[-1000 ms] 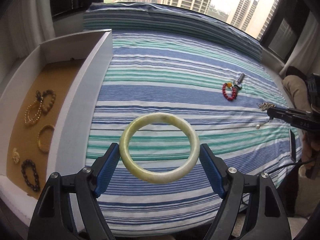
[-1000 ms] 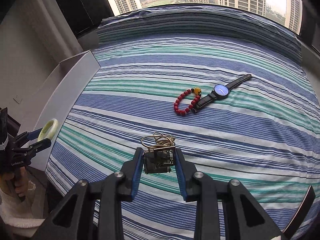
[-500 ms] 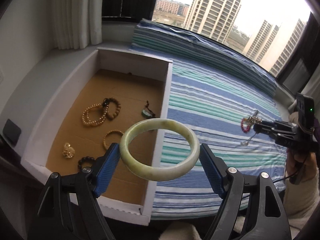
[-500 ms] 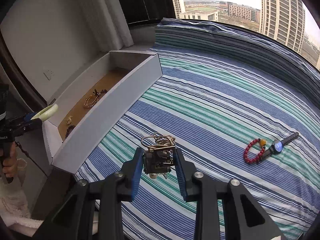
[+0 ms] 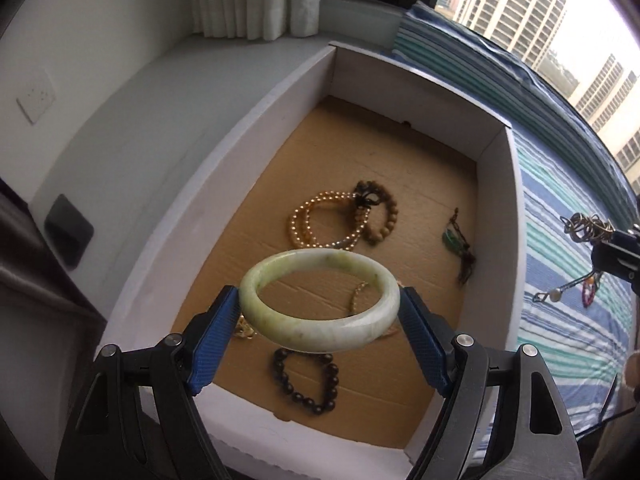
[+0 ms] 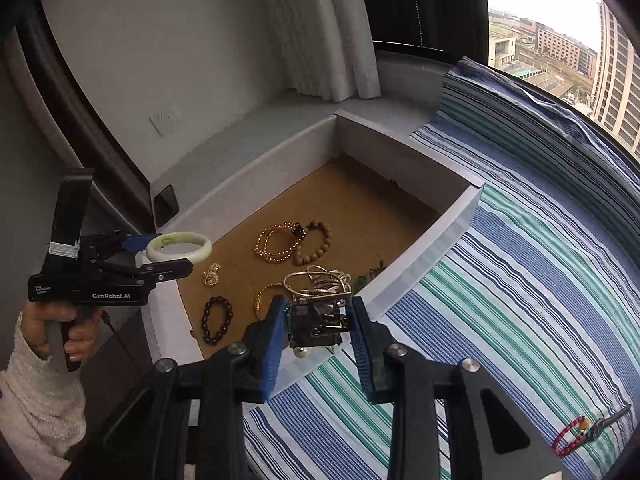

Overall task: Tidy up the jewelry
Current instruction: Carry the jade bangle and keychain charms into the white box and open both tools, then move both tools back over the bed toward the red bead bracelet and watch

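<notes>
Two claws [image 5: 320, 312] [image 6: 316, 320], one box [image 5: 516, 240], one jade bangle [image 5: 320, 300].

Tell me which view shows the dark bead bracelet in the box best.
The right wrist view: the dark bead bracelet lies whole and unblocked on the box floor. In the left wrist view the green bangle held by the left gripper covers the top of the bracelet.

Bare box floor [image 5: 384, 152] beyond the bracelets [image 5: 340, 220]

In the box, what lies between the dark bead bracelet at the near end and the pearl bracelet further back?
In the right wrist view, a thin gold bangle lies on the cardboard floor between the dark bead bracelet and the pearl bracelet; a small gold trinket sits just left of that line.
</notes>
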Tool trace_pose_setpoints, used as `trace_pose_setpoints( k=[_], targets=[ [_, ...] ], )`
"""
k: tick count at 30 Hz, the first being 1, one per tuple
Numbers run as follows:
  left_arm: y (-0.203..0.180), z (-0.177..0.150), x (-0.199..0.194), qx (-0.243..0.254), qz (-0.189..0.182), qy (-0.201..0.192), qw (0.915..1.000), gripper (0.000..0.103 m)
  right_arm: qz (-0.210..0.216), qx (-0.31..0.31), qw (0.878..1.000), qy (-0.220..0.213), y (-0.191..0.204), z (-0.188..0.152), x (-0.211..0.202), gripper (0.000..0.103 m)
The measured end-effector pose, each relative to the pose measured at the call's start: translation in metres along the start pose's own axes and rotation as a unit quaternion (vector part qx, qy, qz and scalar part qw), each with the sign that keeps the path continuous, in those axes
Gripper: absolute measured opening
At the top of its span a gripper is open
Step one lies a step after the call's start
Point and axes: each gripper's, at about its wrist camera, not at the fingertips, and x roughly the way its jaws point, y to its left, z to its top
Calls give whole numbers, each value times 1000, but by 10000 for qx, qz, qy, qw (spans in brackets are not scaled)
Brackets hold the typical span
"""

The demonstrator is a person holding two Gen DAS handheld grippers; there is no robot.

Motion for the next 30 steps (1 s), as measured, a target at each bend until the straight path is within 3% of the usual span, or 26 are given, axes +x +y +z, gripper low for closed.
trace_pose_setpoints(
  k=[8,13,18,22,26,27,30],
  targets=[
    [32,15,52,-359,165,314,9987,81,-383,-528,9926,1025,21,11,98,31],
    [34,17,69,-331,275,407,9982,81,-444,-795,9837,1549,27,-4,124,32],
    [32,16,78,-290,481,462,9974,81,-570,-988,9792,1680,34,-9,131,33],
    [32,16,65,-407,362,274,9981,82,-519,-891,9834,1493,35,-7,117,38],
    [17,8,22,-292,235,-215,9991,92,-487,-720,9932,773,32,-7,62,41],
    [9,4,11,-223,178,-337,9990,94,-493,-656,9951,556,29,-13,46,47],
    [-21,-15,-19,54,-68,-577,9983,97,-476,-508,9975,81,20,-46,7,49]
  ],
)
